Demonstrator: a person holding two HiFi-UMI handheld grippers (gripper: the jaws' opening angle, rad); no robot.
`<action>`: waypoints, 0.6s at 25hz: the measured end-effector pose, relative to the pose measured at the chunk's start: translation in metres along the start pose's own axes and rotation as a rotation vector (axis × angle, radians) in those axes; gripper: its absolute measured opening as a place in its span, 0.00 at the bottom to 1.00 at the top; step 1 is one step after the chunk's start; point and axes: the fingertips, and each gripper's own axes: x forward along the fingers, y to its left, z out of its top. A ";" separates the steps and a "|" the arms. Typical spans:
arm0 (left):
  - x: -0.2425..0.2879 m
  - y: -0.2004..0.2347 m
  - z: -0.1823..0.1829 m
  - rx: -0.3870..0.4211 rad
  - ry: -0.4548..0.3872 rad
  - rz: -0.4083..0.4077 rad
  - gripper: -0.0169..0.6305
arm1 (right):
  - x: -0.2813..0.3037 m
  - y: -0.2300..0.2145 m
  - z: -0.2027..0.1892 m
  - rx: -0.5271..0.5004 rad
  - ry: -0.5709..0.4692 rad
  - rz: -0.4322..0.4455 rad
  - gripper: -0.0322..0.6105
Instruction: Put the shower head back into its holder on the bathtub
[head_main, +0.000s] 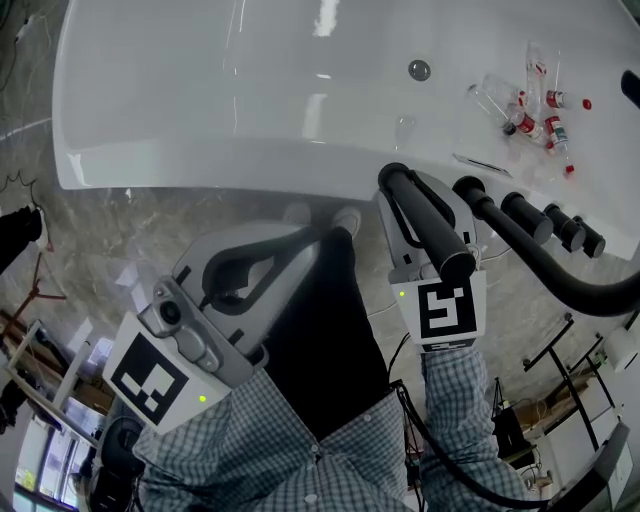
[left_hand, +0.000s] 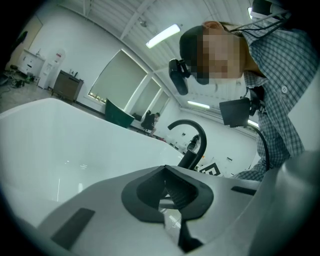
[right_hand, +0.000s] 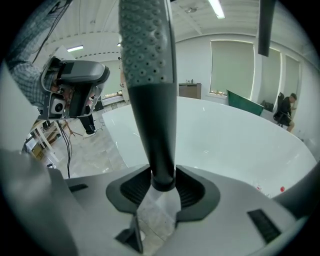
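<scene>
White bathtub (head_main: 200, 100) holds bottles (head_main: 530, 110); right gripper (right_hand: 162, 187) jaws clamp shower head (right_hand: 150, 75), left gripper (left_hand: 172, 197) jaws closed empty

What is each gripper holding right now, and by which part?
The right gripper holds the black shower head, jaws shut on the narrow end of its handle. The left gripper holds nothing, jaws together.

The white oval bathtub (head_main: 200, 150) is lying across the far side, with the marble floor (head_main: 100, 230) lying before it. Clear plastic bottles (head_main: 530, 110) are lying inside it at the right, behind the black round knobs (head_main: 527, 216) sitting on its near rim. The right gripper (head_main: 398, 190) is hanging just left of the knobs, its jaws gripping the black shower head (head_main: 440, 240). The left gripper (head_main: 325, 235) is hanging further left over the floor, jaws together.
</scene>
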 end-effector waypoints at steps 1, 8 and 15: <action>0.003 -0.001 -0.001 0.006 0.004 -0.001 0.04 | -0.003 0.000 -0.001 0.003 -0.001 0.002 0.26; 0.033 -0.008 -0.011 0.057 0.034 -0.028 0.04 | -0.019 -0.005 -0.003 0.026 0.001 -0.001 0.26; 0.052 -0.015 -0.035 0.073 0.104 -0.062 0.04 | -0.042 -0.008 -0.007 0.055 0.000 -0.020 0.26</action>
